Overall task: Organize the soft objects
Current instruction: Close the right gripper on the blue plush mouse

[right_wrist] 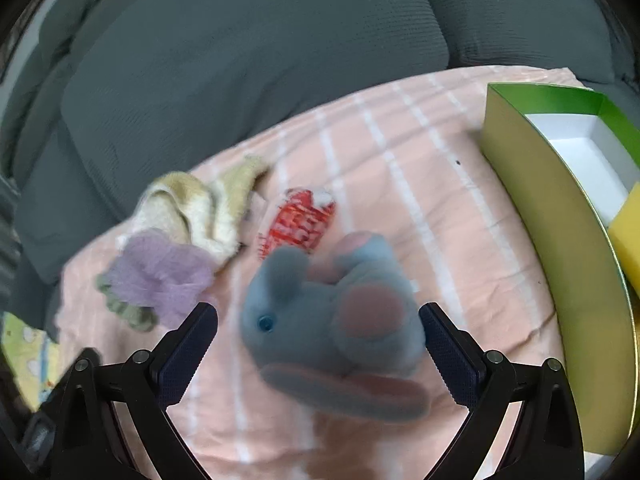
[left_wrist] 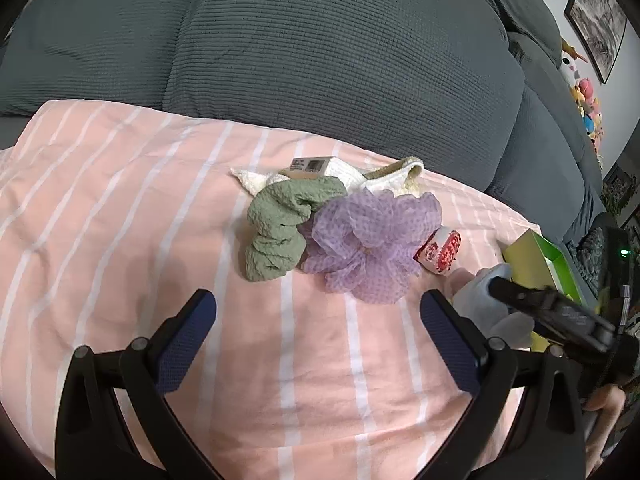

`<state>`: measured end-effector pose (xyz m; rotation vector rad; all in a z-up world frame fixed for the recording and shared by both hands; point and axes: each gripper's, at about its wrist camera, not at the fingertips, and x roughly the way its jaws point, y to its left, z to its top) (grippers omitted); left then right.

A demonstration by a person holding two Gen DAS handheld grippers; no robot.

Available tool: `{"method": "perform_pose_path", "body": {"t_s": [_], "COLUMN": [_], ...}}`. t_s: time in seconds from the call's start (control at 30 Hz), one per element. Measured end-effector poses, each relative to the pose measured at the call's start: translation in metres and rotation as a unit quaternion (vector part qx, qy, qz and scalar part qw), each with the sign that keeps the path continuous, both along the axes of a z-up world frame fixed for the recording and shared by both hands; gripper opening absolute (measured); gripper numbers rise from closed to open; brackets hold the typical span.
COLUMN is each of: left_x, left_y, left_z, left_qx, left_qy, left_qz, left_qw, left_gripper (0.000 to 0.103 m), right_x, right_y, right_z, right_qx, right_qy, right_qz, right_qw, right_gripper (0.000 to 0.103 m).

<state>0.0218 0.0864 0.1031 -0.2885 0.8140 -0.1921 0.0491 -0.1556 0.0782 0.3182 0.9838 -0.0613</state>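
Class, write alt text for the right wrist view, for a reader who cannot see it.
A blurred grey-blue plush mouse lies on a pink striped sheet between the open right tongs, whose pads do not press on it. Beyond it lie a red-patterned packet, a purple mesh puff and a cream cloth; a green box stands at the right.

A grey-blue plush mouse (right_wrist: 332, 328) with pink ears lies on its side between my right tongs (right_wrist: 319, 334), no pad touching it. At ten o'clock from it sits a red-and-white packet (right_wrist: 298, 220). Further toward nine o'clock the soft things bunch together, touching: a lilac mesh puff (left_wrist: 370, 240), a sage green scrunchie (left_wrist: 280, 228) against its nine o'clock side, and cream knitted cloths (left_wrist: 376, 178) behind at twelve.
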Motion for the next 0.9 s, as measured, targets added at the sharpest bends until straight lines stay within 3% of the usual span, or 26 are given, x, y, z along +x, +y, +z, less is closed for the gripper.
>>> {"method": "perform_pose_path", "body": {"t_s": [0.13,0.27,0.37,0.5,0.63,0.73,0.9], "left_x": [0.001,0.001,0.001,0.001,0.003,0.003,0.002], "left_y": [0.0,0.002,0.005,0.011,0.014,0.012,0.007], "left_z": [-0.003,-0.003,-0.003,-0.003,-0.003,-0.003,-0.005], "left_qx": [0.004,0.007,0.002,-0.001,-0.006,-0.005,-0.012], "left_qy": [0.005,0.008,0.008,0.011,0.016,0.019,0.024], "left_qz": [-0.001,0.004,0.01,0.024,0.028,0.026,0.016], "left_qw": [1.0,0.9999,0.9999,0.9997,0.9995,0.9995,0.9995], "left_gripper": [0.102,0.102,0.102,0.102,0.102,0.102,0.102], "right_x": [0.005,-0.005,-0.014,-0.019,-0.016,-0.019,-0.019], "right_y": [0.002,0.006,0.02,0.049,0.073,0.07,0.038], "right_z": [-0.013,-0.003,0.009,0.013,0.002,0.011,0.024], "right_qx": [0.008,0.025,0.067,0.048,0.02,0.022,0.082], "right_qy": [0.014,-0.008,-0.035,-0.049,-0.021,-0.036,-0.061], "right_qz": [-0.005,0.003,0.057,0.117,0.168,0.172,0.138], "right_qw": [1.0,1.0,0.995,0.991,0.985,0.984,0.985], "right_gripper": [0.099,0.091,0.09,0.091,0.091,0.091,0.092]}}
